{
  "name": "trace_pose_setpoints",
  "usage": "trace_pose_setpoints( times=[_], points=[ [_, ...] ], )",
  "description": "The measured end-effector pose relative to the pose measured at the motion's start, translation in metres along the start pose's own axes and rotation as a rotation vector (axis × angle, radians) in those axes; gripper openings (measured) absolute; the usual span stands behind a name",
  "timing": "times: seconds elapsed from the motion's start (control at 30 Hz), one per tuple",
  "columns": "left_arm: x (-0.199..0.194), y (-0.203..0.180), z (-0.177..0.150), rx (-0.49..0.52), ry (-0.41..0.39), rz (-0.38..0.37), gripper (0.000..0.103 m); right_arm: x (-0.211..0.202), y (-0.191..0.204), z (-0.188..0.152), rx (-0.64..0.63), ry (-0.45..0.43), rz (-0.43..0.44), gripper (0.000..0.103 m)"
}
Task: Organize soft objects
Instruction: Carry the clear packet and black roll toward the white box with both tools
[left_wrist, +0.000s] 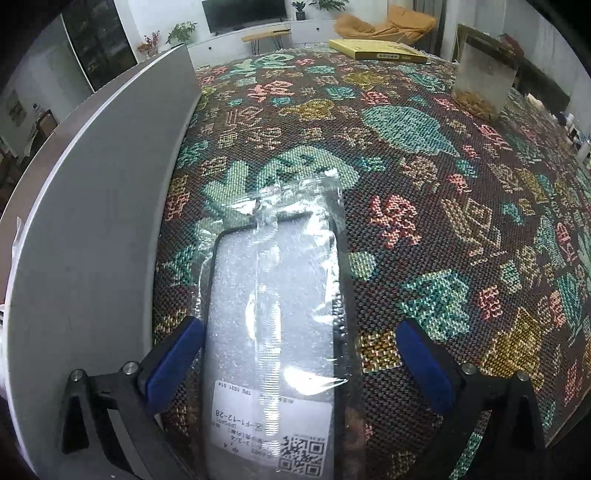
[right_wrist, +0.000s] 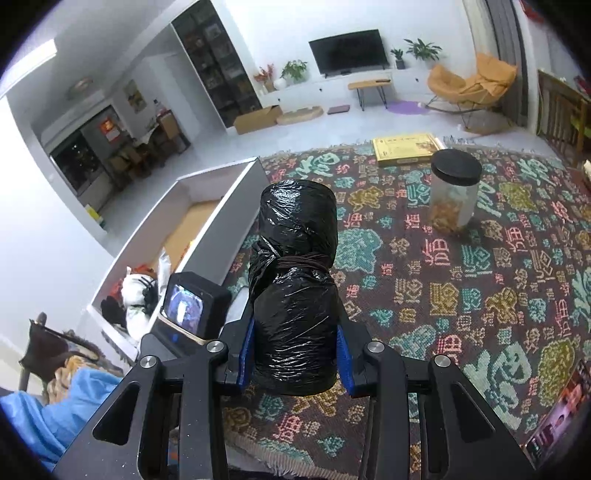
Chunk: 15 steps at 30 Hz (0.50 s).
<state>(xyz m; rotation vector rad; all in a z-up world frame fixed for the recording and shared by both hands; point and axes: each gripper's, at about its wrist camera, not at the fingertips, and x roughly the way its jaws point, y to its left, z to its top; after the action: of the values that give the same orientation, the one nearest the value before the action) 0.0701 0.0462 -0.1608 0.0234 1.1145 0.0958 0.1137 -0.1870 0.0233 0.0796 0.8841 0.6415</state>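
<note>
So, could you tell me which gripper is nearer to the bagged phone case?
Left. The left gripper straddles the phone case on the rug, open. The right gripper is apart, shut on a black roll.

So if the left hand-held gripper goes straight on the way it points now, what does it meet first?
Most likely the plastic-wrapped phone case, which lies on the patterned cloth between the open fingers of the left hand-held gripper. Depth is unclear.
</note>
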Motion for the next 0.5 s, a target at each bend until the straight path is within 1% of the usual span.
trace_pose_setpoints(
  times=[0.03, 0.07, 0.1, 0.13, 0.17, 0.2, 0.23, 0.27, 0.3, 0.33, 0.37, 0.4, 0.43, 0.5],
  points=[
    [-0.001, 0.001, 0.001, -0.006, 0.005, -0.013, 0.102, -0.002, -0.001, 0.0, 0.004, -0.001, 0.0, 0.039],
    [-0.006, 0.005, 0.0, -0.035, 0.013, -0.061, 0.101, -0.002, -0.002, -0.001, 0.006, -0.002, -0.001, 0.039],
    [-0.015, 0.011, -0.001, -0.08, 0.003, -0.167, 0.101, -0.004, -0.003, -0.001, 0.006, -0.004, -0.003, 0.039],
    [-0.023, 0.018, -0.003, -0.125, -0.017, -0.337, 0.094, -0.005, -0.004, -0.002, 0.006, -0.006, -0.006, 0.039],
    [-0.026, 0.021, -0.005, -0.144, -0.017, -0.493, 0.092, -0.005, -0.005, -0.002, 0.007, -0.007, -0.008, 0.039],
    [-0.025, 0.017, -0.007, -0.122, 0.002, -0.526, 0.092, -0.006, -0.006, -0.002, 0.009, -0.008, -0.009, 0.039],
    [-0.023, 0.013, -0.007, -0.089, 0.01, -0.484, 0.092, -0.005, -0.008, -0.002, 0.016, -0.009, -0.01, 0.039],
    [-0.023, 0.009, -0.008, -0.049, 0.001, -0.401, 0.092, -0.006, -0.009, -0.002, 0.019, -0.01, -0.01, 0.039],
    [-0.025, 0.008, -0.009, -0.038, -0.012, -0.355, 0.092, -0.007, -0.009, -0.003, 0.022, -0.012, -0.01, 0.039],
    [-0.029, 0.009, -0.009, -0.034, -0.032, -0.333, 0.092, -0.008, -0.009, -0.003, 0.023, -0.015, -0.011, 0.039],
    [-0.036, 0.008, -0.01, -0.021, -0.058, -0.331, 0.093, -0.008, -0.008, -0.004, 0.022, -0.015, -0.012, 0.039],
    [-0.041, 0.005, -0.01, 0.016, -0.08, -0.318, 0.095, -0.009, -0.008, -0.005, 0.021, -0.014, -0.013, 0.039],
    [-0.045, -0.001, -0.012, 0.079, -0.092, -0.295, 0.102, -0.009, -0.008, -0.005, 0.021, -0.012, -0.015, 0.039],
    [-0.043, -0.014, -0.015, 0.177, -0.072, -0.27, 0.103, -0.008, -0.009, -0.004, 0.023, -0.01, -0.019, 0.039]
  ],
)
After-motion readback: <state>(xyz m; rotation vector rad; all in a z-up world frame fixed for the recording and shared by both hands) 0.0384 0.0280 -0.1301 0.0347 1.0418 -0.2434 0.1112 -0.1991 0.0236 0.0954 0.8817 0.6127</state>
